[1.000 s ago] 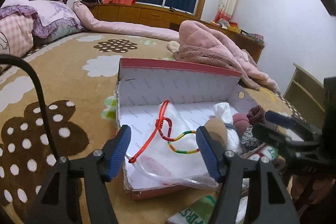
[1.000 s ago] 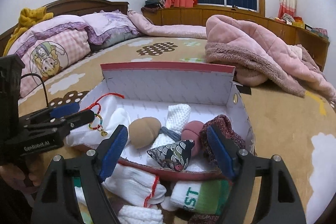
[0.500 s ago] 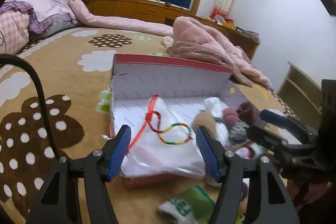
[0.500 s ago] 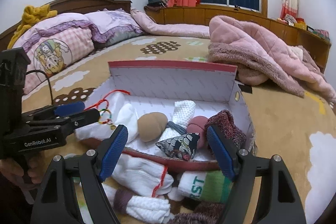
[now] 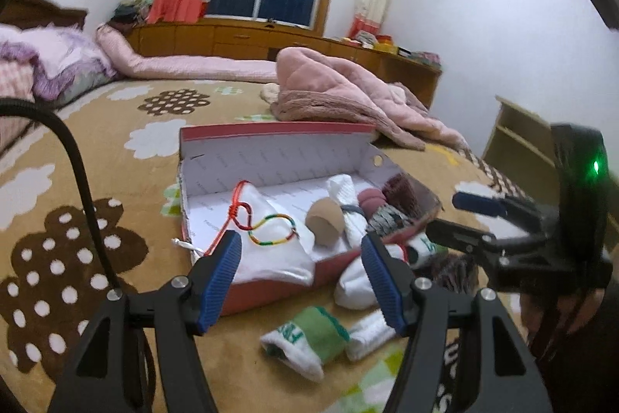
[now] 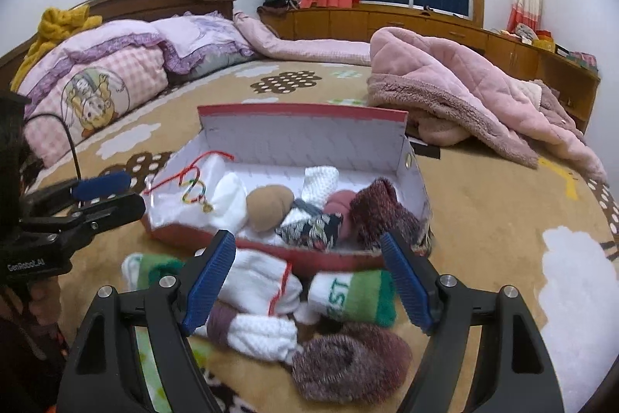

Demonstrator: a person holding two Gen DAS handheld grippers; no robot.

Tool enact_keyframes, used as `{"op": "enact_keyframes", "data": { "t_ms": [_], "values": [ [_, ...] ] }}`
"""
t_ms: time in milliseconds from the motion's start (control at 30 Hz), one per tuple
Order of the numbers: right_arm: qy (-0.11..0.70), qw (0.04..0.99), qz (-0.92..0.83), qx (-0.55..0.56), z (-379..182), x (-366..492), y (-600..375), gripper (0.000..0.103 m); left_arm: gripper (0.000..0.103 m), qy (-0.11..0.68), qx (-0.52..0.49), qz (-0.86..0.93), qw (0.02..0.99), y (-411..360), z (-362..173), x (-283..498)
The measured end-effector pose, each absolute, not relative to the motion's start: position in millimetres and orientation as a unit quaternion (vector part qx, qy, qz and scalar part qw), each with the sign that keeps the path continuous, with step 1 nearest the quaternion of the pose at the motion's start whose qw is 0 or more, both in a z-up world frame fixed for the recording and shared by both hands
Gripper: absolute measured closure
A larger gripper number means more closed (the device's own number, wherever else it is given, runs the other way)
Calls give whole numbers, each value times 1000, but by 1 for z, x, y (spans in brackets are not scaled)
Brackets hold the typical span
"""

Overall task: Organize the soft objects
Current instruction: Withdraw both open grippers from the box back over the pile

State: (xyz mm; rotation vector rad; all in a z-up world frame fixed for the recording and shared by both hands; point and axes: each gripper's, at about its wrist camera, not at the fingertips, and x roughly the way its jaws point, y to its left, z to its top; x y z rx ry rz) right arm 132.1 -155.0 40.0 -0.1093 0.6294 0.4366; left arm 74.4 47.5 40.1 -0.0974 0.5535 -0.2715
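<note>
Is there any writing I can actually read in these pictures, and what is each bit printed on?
"GenRobot.AI" on the black body of the left tongs, seen from the right wrist.
"ST", in green, the end of a partly hidden word, on the green and white sock in front of the box.
Faint repeated print on the box lining: too small to read.
Mirrored green letters on another green and white sock: too blurred to read.

"GenRobot.AI" on left tongs [image 6: 112, 198]; "ST" on green sock [image 6: 354, 295]
</note>
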Motion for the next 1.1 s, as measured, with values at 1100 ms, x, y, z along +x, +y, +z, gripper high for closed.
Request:
{"op": "enact_keyframes", "data": {
  "t_ms": [1100],
  "values": [
    [382,887,243,-94,-21,96,-207,24,53,335,-33,-209,918,43,-4,66]
  ]
}}
